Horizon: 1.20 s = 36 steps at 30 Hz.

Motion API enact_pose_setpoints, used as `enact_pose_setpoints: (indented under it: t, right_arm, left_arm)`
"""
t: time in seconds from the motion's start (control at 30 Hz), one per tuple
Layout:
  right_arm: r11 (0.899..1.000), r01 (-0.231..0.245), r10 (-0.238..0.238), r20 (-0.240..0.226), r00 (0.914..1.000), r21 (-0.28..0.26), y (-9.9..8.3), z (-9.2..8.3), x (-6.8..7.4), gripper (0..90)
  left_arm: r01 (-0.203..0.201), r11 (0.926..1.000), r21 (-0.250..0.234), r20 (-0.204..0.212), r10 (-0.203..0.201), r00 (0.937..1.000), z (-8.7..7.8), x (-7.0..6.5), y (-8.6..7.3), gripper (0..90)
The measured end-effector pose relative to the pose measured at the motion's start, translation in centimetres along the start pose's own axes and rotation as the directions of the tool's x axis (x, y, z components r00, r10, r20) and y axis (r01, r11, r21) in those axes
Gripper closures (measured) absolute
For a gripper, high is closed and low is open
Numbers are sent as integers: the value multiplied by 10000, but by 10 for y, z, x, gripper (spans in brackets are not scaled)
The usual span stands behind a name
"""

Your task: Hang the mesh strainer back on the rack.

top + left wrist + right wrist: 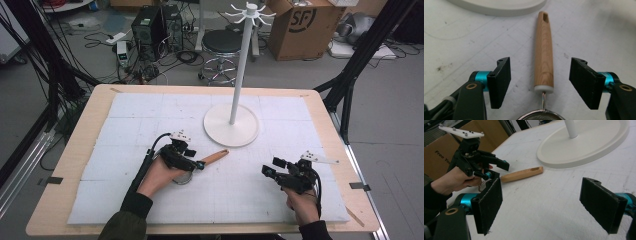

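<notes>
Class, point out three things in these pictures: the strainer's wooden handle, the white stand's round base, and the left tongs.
Wooden handle (544, 52), left gripper view, mid-shaft.
Round base (220, 131), high view, bare left part of the disc.
Left tongs (540, 82), left gripper view, midway between the fingertips.

Each black hand-held gripper (199, 164) has 2 teal-collared jaws; sleeves (125, 225) olive.

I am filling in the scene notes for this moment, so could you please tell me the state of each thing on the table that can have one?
Strainer: lying flat on the white mat, wooden handle between the left gripper's jaws, not pressed.
Left gripper: open, jaws either side of the handle.
Right gripper: open, nothing between its jaws.
Hook stand: upright on its round base, hooks bare.
</notes>
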State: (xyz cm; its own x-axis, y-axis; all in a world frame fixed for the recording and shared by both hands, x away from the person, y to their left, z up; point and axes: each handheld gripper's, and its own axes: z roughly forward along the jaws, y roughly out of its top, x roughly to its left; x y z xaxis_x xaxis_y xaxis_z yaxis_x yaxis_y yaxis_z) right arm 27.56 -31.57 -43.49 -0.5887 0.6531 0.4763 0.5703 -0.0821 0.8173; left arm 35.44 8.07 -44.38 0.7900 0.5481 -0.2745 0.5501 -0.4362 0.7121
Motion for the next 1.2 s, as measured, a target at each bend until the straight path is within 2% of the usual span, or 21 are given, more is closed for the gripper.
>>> enact_pose_setpoints:
  t: [0.07,0.2,0.37,0.57,0.63,0.77,0.87,0.97,1.0,1.07,1.1,1.2]
  right_arm:
    - [10000,-50,50,-23,10000,53,0,0,0,178]
    - [10000,-25,24,33,10000,52,0,0,-2,178]
    - [10000,11,-12,55,10000,97,0,0,-2,178]
    - [9999,37,-38,93,9999,99,0,0,-1,178]
    - [10000,18,-19,99,9999,84,0,0,-2,178]
    - [10000,3,-4,107,9999,81,0,-1,-2,179]
    - [10000,21,-22,99,9999,77,0,0,-2,179]
    - [10000,-26,25,96,10000,95,0,0,-1,179]
    - [10000,-39,38,109,9999,86,0,0,-1,179]
    - [10000,-3,2,109,9999,82,0,0,-2,179]
    - [10000,-8,7,128,9999,89,0,0,-2,180]
    - [10000,22,-23,122,9999,70,1,0,-2,181]
  left_arm:
    - [-13,9995,303,-34,14,10000,5,-2,-1,372]
    - [-152,9994,317,-154,157,9998,5,-3,-1,389]
    - [-668,9965,504,-593,697,9958,6,-10,-1,406]
    - [-669,9967,462,-446,690,9966,6,-10,-1,436]
    - [-627,9971,431,-274,639,9976,6,-10,-1,450]
    - [-816,9953,526,-335,834,9960,7,-13,-1,474]
    - [-1142,9914,636,-682,1185,9906,8,-16,-1,515]
    - [-1271,9878,904,-851,1348,9872,9,-18,2,548]
    - [-1428,9834,1118,-1000,1542,9830,11,-20,5,548]
    - [-1835,9683,1696,-1290,2064,9699,14,-27,10,543]
    - [-1883,9643,1860,-1344,2148,9674,16,-28,12,541]
    - [-1719,9673,1864,-1215,1963,9730,16,-25,14,543]
